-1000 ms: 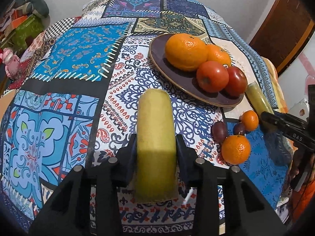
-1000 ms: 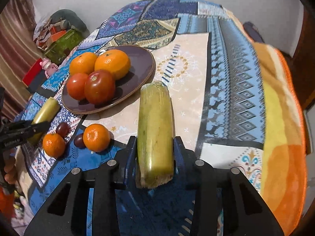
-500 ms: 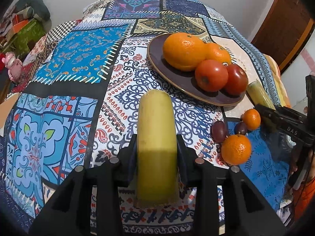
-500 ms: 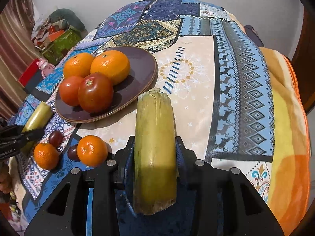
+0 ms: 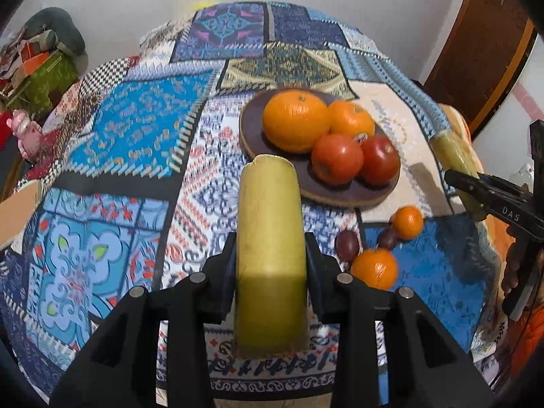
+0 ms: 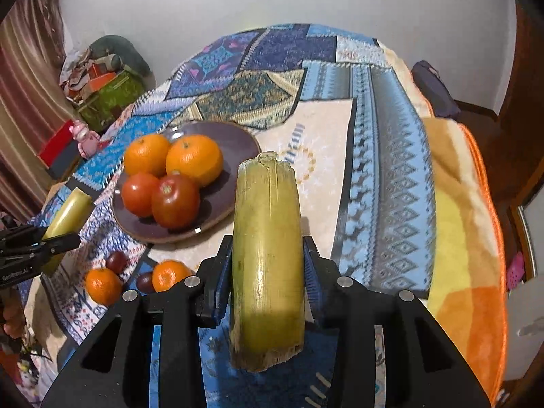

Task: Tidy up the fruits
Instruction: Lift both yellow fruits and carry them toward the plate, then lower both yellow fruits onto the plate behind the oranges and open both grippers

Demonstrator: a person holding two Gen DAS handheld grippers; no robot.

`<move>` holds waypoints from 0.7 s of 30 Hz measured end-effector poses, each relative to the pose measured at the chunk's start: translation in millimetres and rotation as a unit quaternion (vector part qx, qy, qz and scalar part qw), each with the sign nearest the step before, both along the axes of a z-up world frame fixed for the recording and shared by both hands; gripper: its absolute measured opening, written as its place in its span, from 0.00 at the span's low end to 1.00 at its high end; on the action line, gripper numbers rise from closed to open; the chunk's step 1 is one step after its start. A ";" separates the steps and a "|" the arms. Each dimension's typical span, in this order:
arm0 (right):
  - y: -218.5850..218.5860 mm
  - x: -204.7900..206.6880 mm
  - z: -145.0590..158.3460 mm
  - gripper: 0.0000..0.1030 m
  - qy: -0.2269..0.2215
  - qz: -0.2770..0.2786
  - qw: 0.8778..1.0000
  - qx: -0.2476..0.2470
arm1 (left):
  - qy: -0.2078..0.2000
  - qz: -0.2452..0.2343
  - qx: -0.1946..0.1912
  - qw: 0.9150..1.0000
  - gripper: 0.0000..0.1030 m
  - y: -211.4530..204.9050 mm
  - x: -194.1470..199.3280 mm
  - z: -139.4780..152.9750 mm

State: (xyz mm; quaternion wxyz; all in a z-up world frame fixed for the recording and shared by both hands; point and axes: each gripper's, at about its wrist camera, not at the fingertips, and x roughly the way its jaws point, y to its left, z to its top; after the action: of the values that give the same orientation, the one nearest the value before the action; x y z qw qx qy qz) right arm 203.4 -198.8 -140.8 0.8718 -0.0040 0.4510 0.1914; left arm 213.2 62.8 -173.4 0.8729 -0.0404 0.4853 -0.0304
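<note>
My left gripper is shut on a yellow-green sugarcane piece held above the patterned cloth. My right gripper is shut on a second sugarcane piece; it also shows at the right of the left wrist view. A dark brown plate holds two oranges and two tomatoes. Two small oranges and two dark plums lie on the cloth in front of the plate.
A patchwork cloth covers the table, with an orange-yellow blanket at its right edge. Boxes and a pink toy sit on the floor to the left. A wooden door stands at the right.
Both grippers have risen and pulled back a little with their sugarcane pieces; the plate and loose fruit have not moved.
</note>
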 end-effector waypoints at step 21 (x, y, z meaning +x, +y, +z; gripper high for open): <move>52.5 58.5 5.3 0.34 -0.023 0.034 0.999 -0.001 | -0.039 -0.009 -0.014 0.999 0.35 -16.0 73.0 33.4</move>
State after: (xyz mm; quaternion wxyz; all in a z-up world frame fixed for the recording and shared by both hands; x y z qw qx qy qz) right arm 261.9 -146.3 -135.5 0.8751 -0.0246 0.4302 0.2203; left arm 286.2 46.8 -140.1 0.8901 -0.0466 0.4509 -0.0467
